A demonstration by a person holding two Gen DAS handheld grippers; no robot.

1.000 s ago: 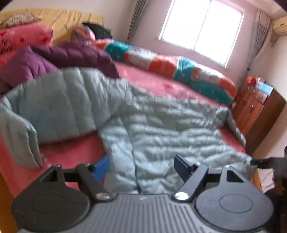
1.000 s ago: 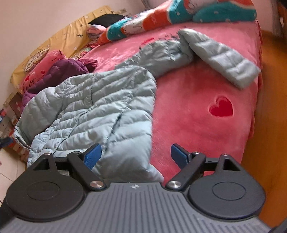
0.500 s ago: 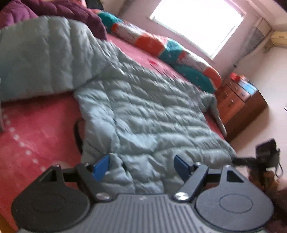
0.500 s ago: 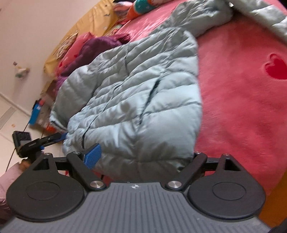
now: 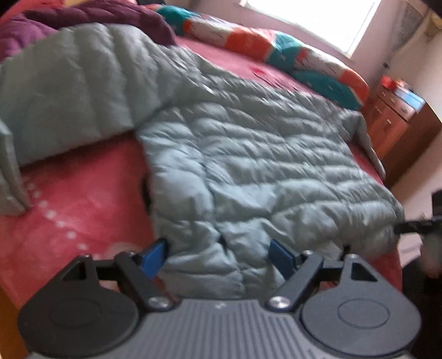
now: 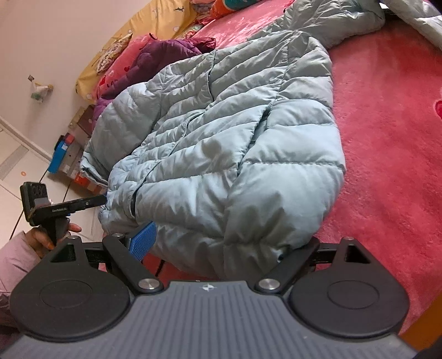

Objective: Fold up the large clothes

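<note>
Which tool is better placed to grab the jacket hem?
Probably right: the right tool straddles the jacket's hem corner, one finger hidden behind the fabric. The left tool, jaws just opening wider, has flat hem between its pads.

A purple quilted jacket [image 5: 83, 19] lies bunched near the head of the bed [image 6: 386, 138], which is covered in a pink plush spread with a red heart at its right edge. A rolled quilt [image 5: 276, 52] in orange, teal and white runs along the bed's far edge under a bright window [image 5: 312, 19]. A yellow headboard cover [image 6: 132, 36] and a pink pillow [image 6: 121, 63] sit at the head. A wooden dresser [image 5: 400, 121] stands beyond the far corner.
</note>
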